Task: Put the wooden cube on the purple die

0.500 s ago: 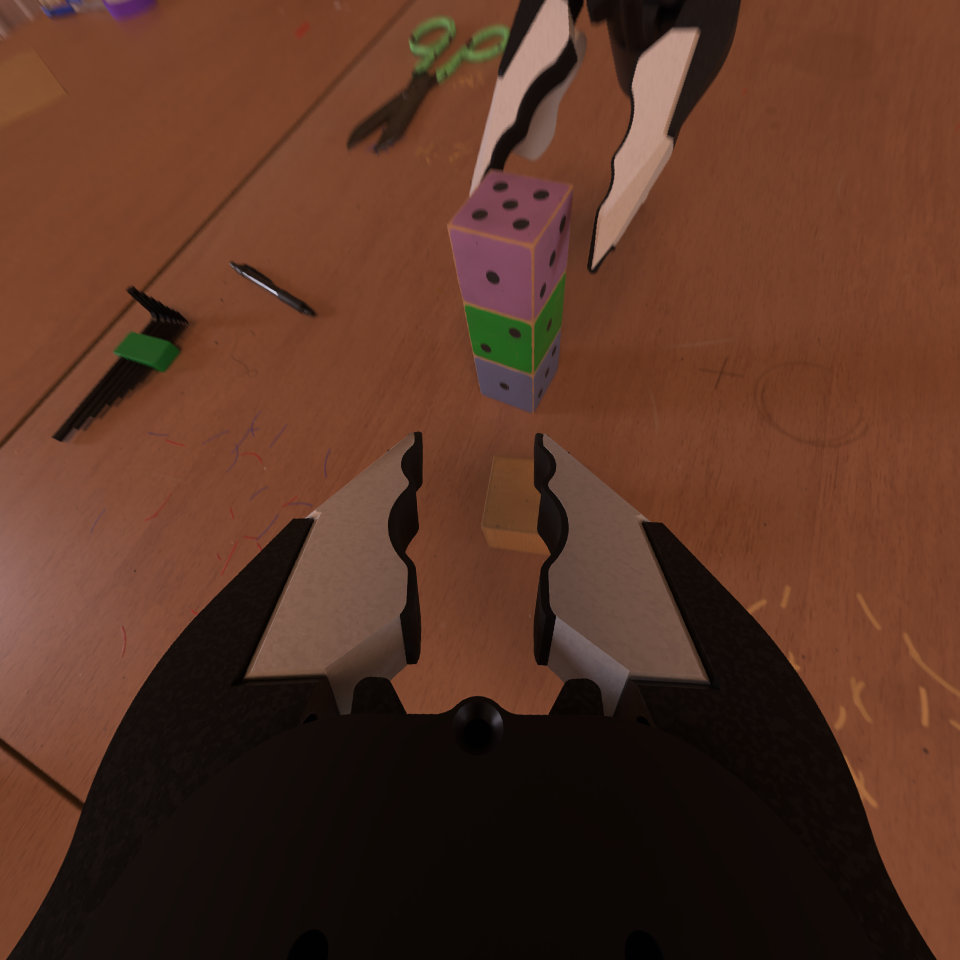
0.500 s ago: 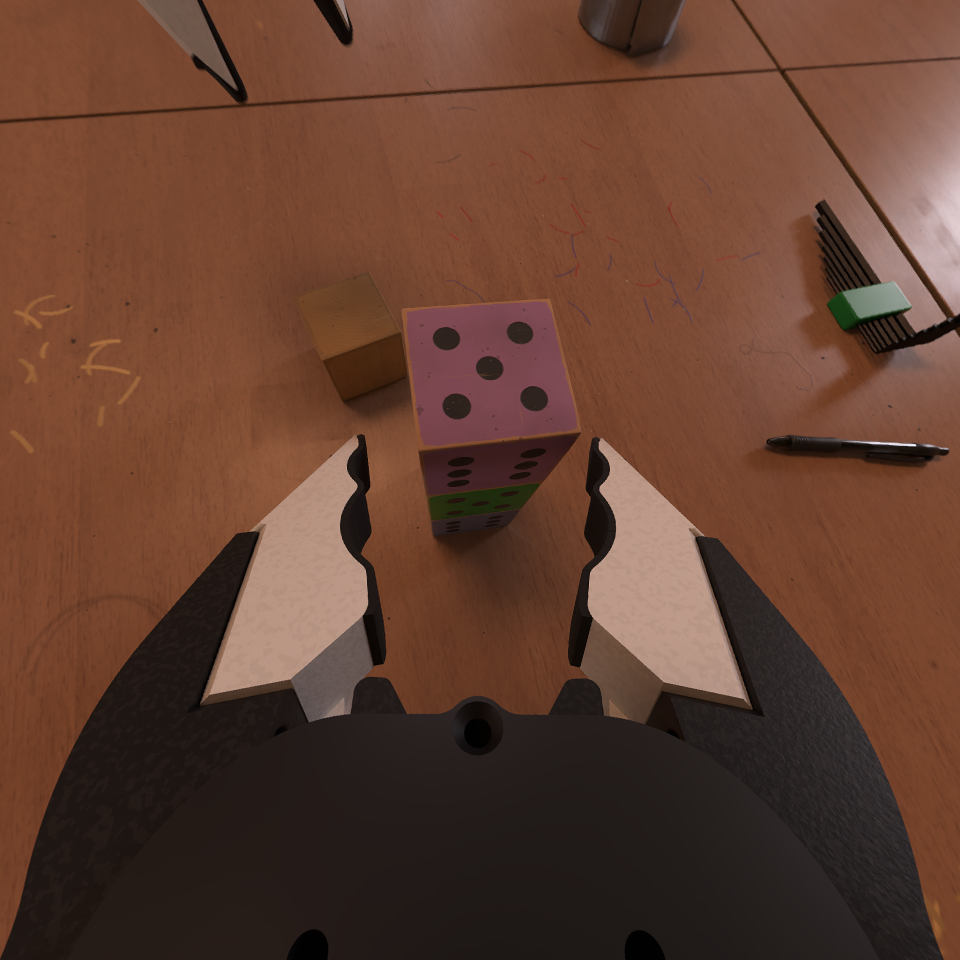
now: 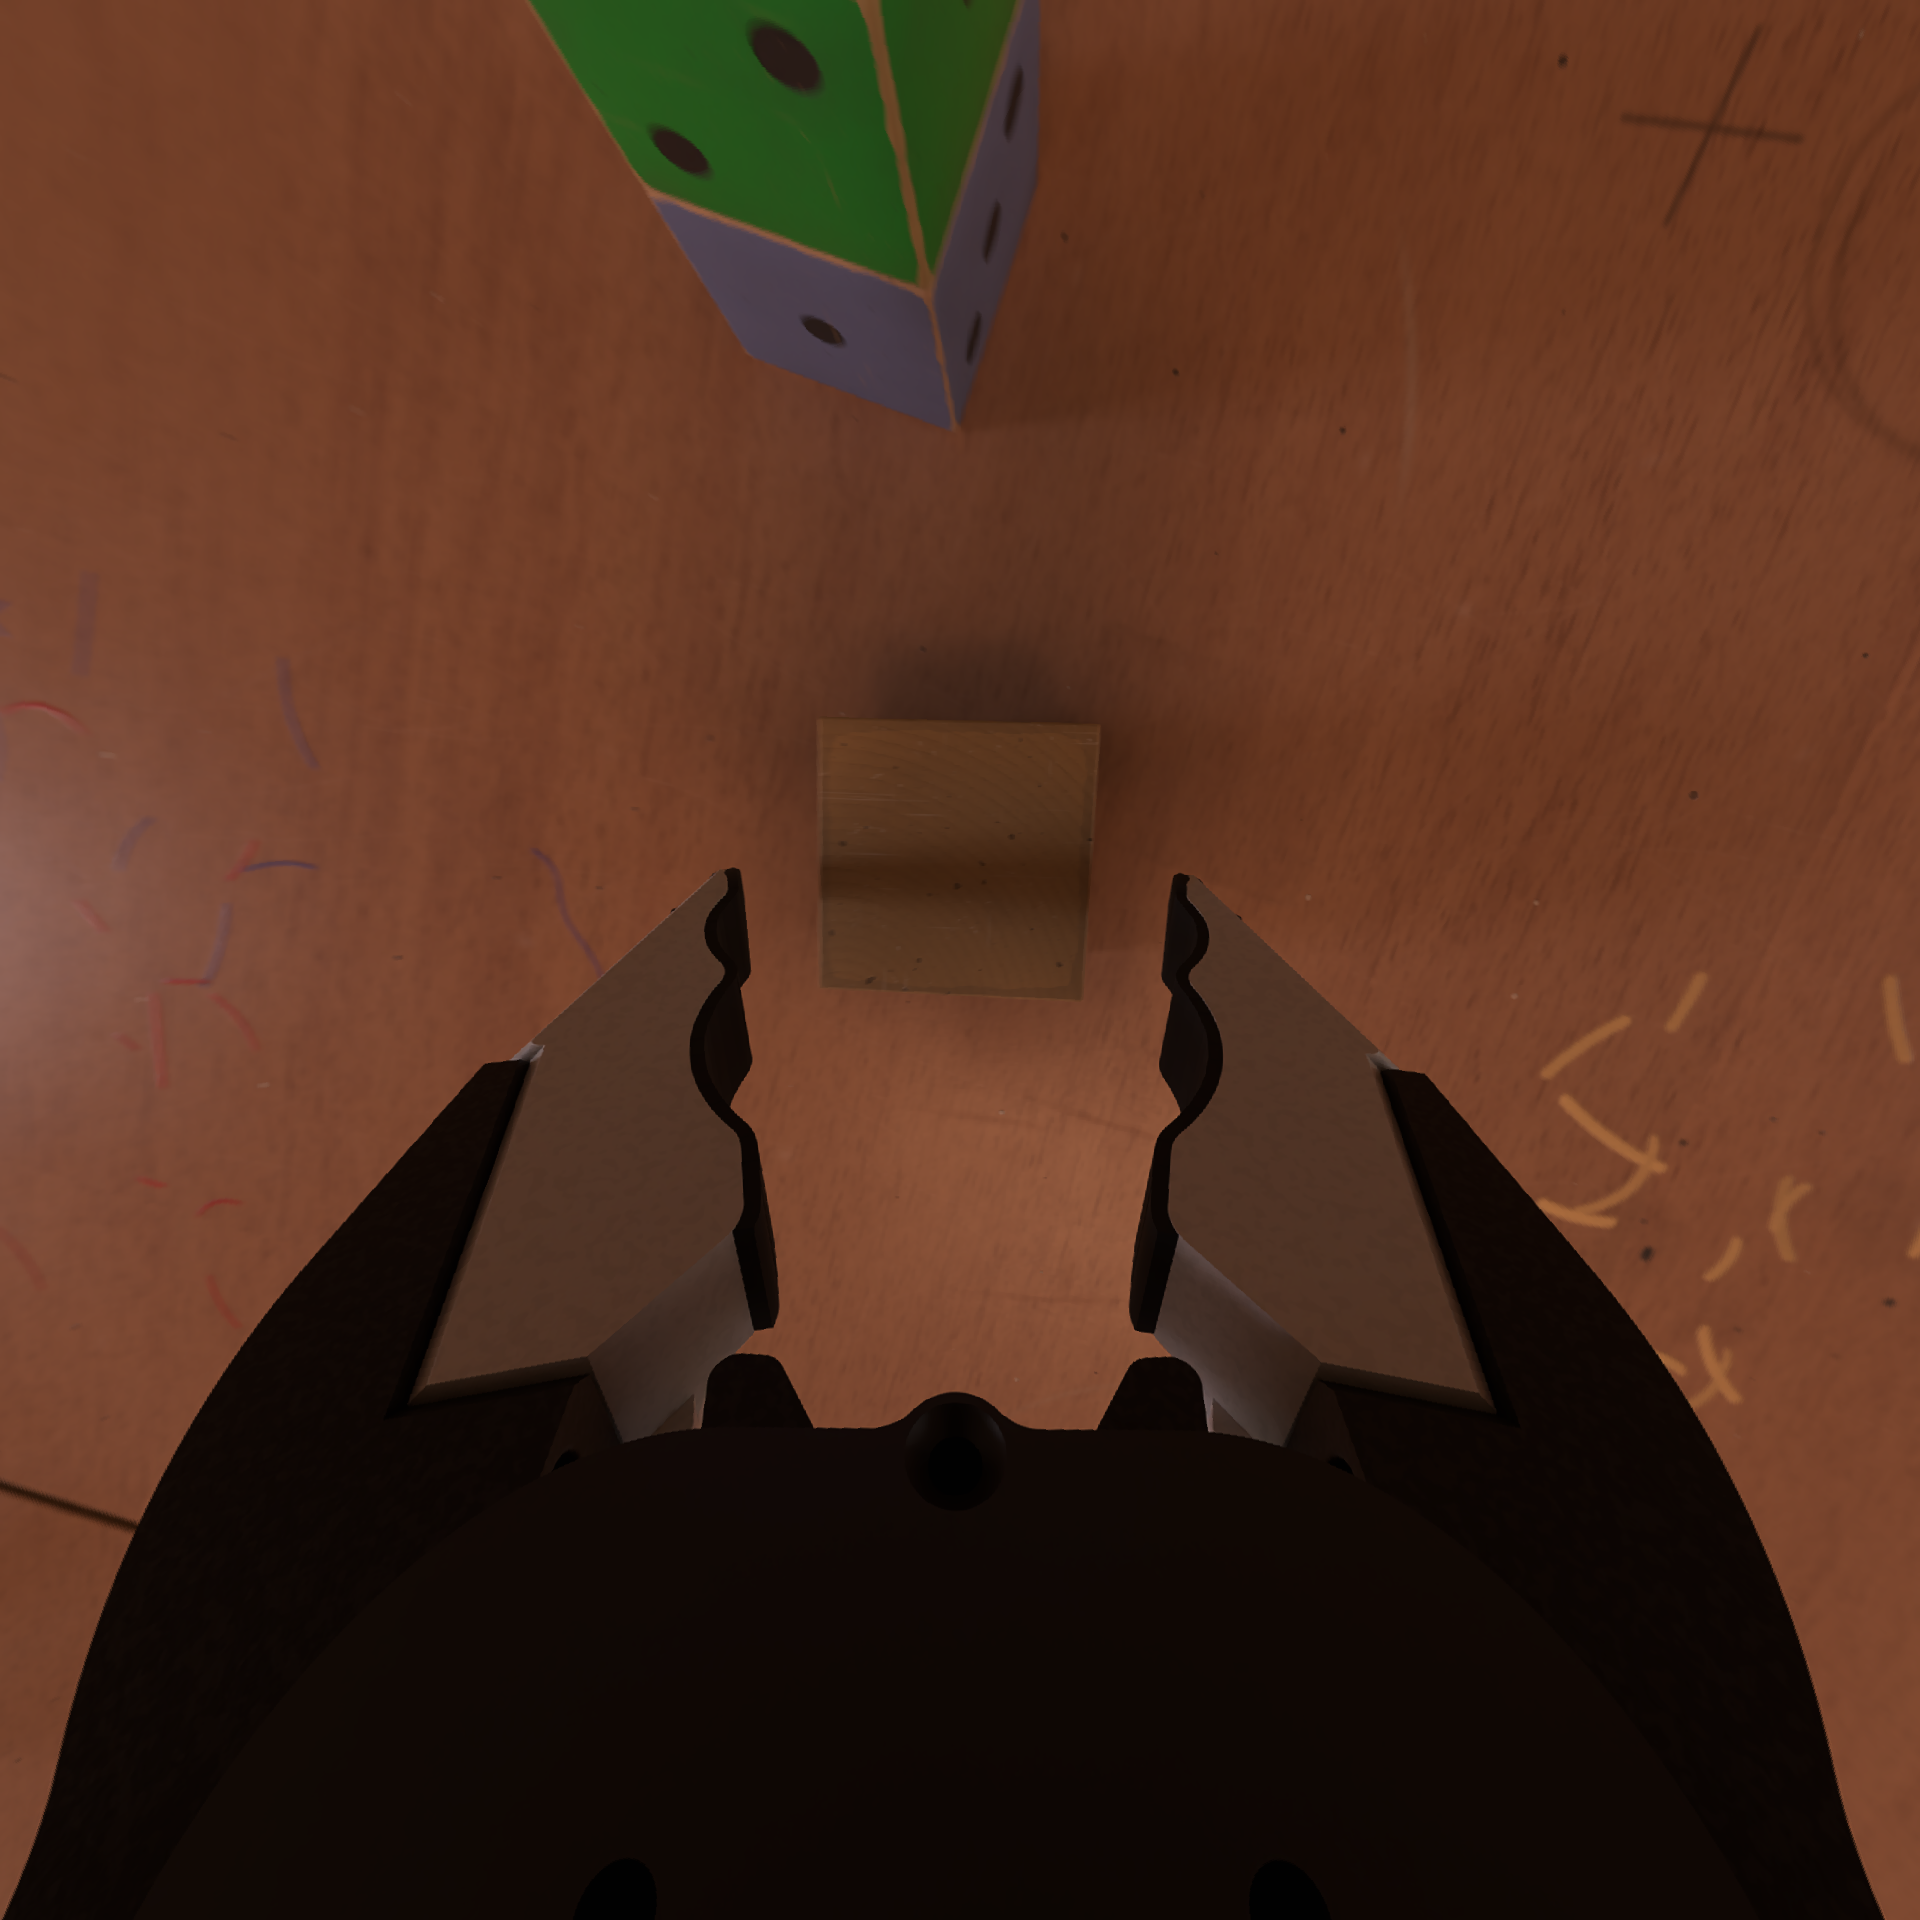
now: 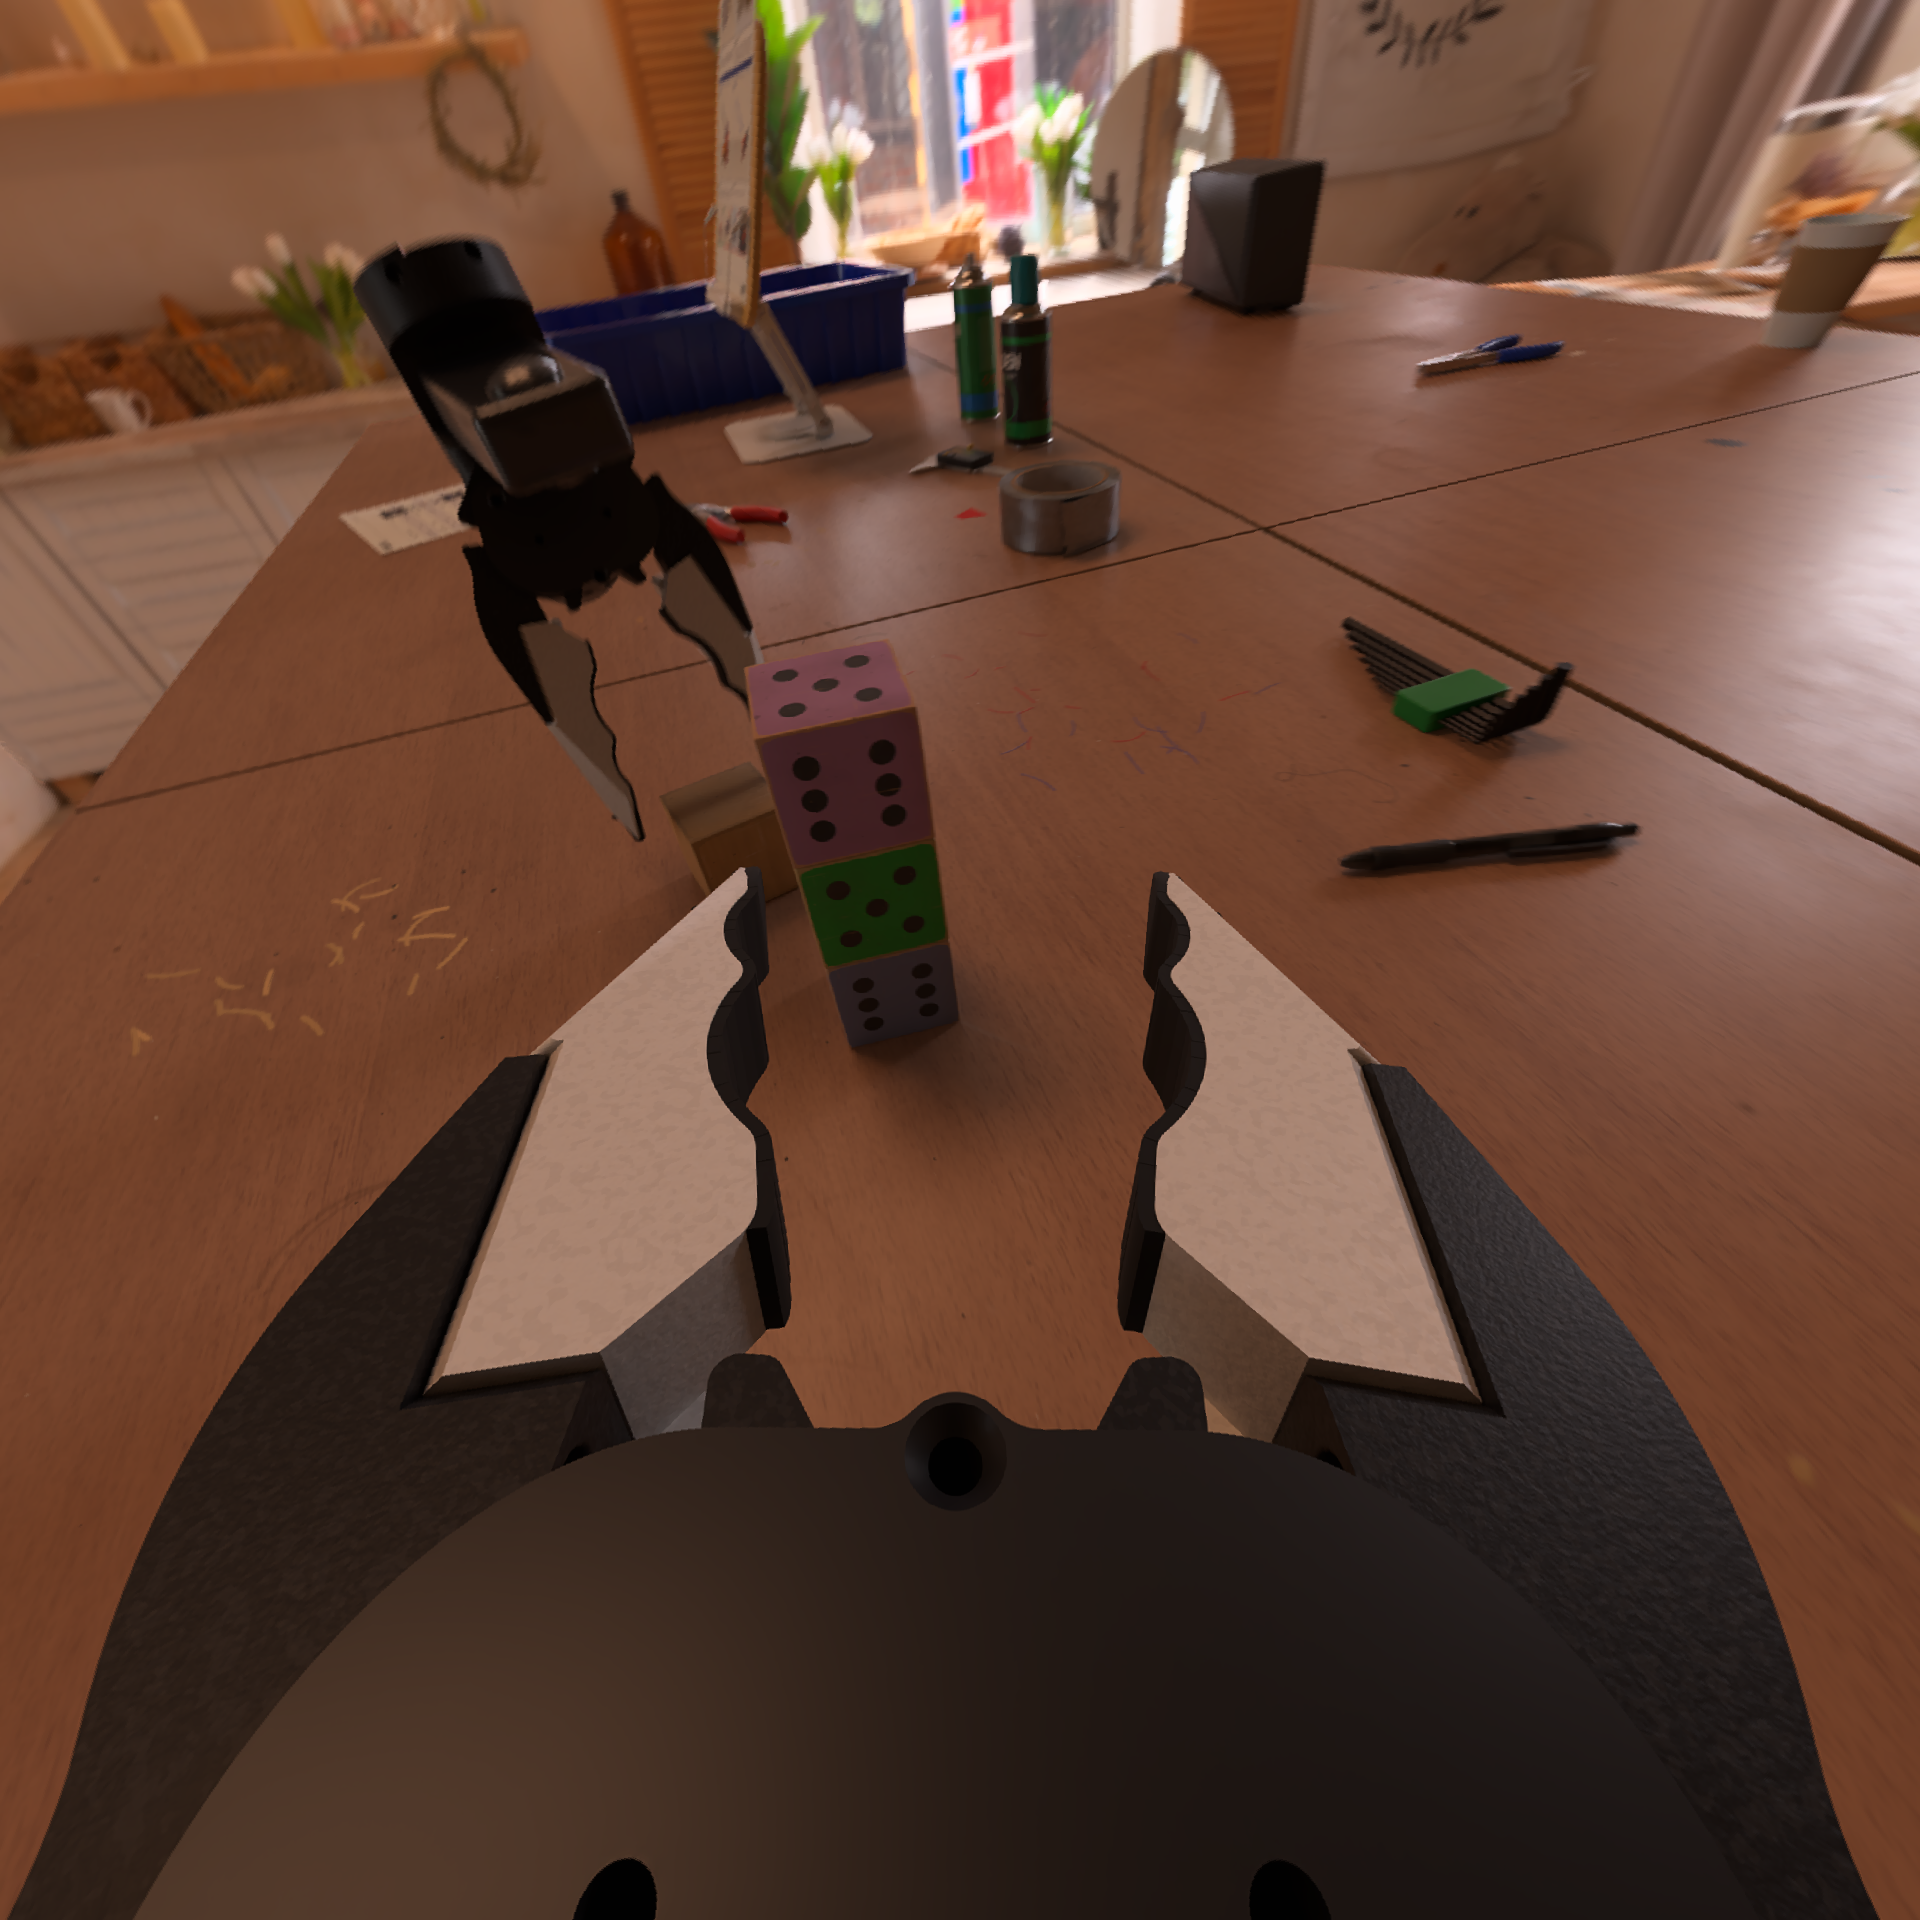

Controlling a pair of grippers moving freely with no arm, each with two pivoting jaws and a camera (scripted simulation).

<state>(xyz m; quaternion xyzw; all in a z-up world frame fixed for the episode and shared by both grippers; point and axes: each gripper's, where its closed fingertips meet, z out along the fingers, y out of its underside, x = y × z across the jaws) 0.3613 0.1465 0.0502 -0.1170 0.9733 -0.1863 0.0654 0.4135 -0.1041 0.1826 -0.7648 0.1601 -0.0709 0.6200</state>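
No readable text, only pip marks on the purple die (image 4: 842, 764) (lettering elsewhere too blurred)

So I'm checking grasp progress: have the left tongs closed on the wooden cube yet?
No, the left tongs are open above the wooden cube, which sits on the table untouched.

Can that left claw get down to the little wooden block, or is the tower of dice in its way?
Probably yes. The left gripper hangs open above the wooden cube, nothing between them. The dice tower stands close beside the cube, so one finger may pass near it.
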